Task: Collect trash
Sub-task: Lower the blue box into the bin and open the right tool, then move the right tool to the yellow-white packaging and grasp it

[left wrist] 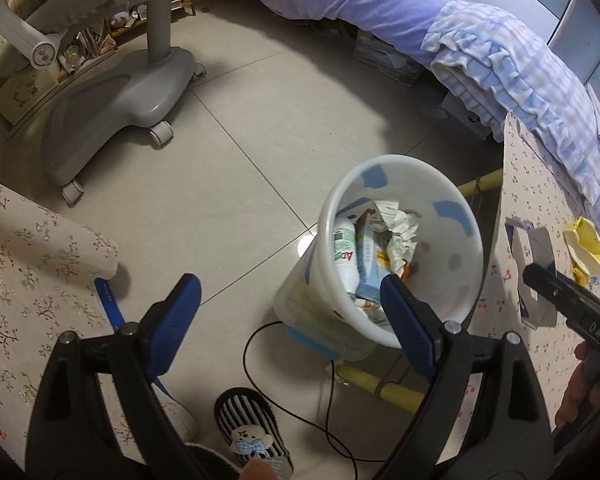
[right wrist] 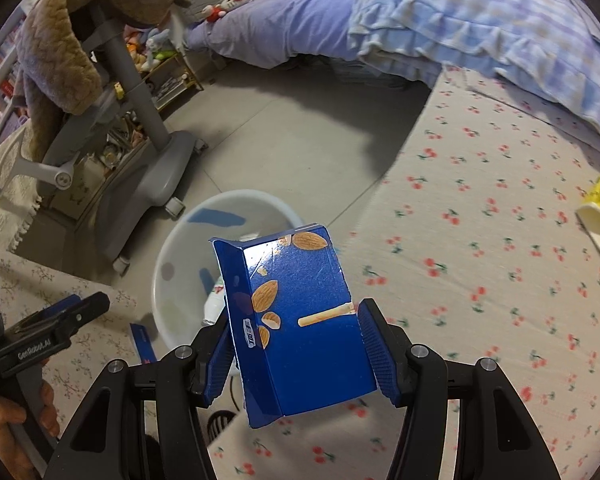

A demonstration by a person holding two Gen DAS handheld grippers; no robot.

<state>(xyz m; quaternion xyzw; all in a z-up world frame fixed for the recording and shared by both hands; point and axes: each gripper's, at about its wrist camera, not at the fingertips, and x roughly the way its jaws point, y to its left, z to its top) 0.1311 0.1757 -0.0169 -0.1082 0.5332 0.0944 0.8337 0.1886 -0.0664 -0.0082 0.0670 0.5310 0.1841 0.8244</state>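
The left gripper [left wrist: 288,304] stands with its jaws spread wide and nothing between the blue pads [left wrist: 406,322]; it points steeply down at the tiled floor [left wrist: 240,128]. No earlier frame is given for comparison. Just right of its midline stands the white waste bin [left wrist: 464,280], tilted in this view, its near rim overlapped by the right-hand pad. The bin holds crumpled paper [left wrist: 396,228], a white bottle [left wrist: 346,254] and a pale blue carton [left wrist: 370,268]. A black cable [left wrist: 248,364] loops across the floor below the bin, and a striped slipper [left wrist: 248,428] lies beside it. Further right, the cherry-print table cover [left wrist: 516,184] carries a yellow wrapper [left wrist: 584,252]. At the right edge of the left wrist view the right gripper [left wrist: 540,280] is seen from the side with the box [left wrist: 534,276] in its jaws. In the right wrist view the right gripper [right wrist: 296,344] is clenched on the blue almond-print box [right wrist: 300,320]: both pads press its opposite side edges, and the box projects forward and upward beyond the fingertips. The box sits directly in front of the bin, covering the bin's right half, at the left edge of the table cover.
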